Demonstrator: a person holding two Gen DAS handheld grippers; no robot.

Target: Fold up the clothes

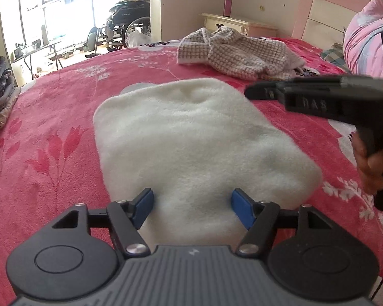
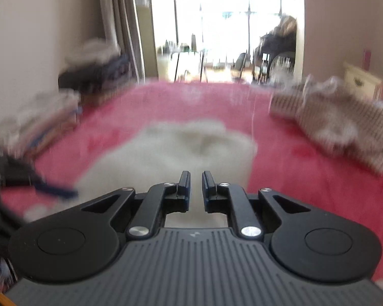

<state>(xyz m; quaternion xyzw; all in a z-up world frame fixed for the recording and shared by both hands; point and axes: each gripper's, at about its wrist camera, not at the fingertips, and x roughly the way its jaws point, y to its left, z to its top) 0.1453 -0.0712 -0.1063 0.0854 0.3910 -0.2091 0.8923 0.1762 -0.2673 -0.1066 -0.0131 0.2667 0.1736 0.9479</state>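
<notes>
A white fluffy garment [image 1: 191,137] lies folded into a rough rectangle on the red flowered bed cover [image 1: 51,127]. My left gripper [image 1: 194,209] is open at the garment's near edge, its blue pads [image 1: 144,207] spread wide with only fleece showing between them. My right gripper [image 1: 260,93] hovers over the garment's right side, held by a hand [image 1: 370,160]. The right wrist view is blurred. There the right gripper [image 2: 196,183] has its fingers nearly together with nothing between them, above the white garment [image 2: 166,150]. The left gripper's blue finger [image 2: 56,191] shows at the left.
A crumpled checked garment [image 1: 232,51] [image 2: 344,125] lies further back on the bed. Stacks of folded clothes [image 2: 38,119] sit along the left edge. A pink quilt [image 1: 365,40] lies by the headboard, with a nightstand [image 1: 237,24] and a wheelchair [image 1: 130,23] beyond the bed.
</notes>
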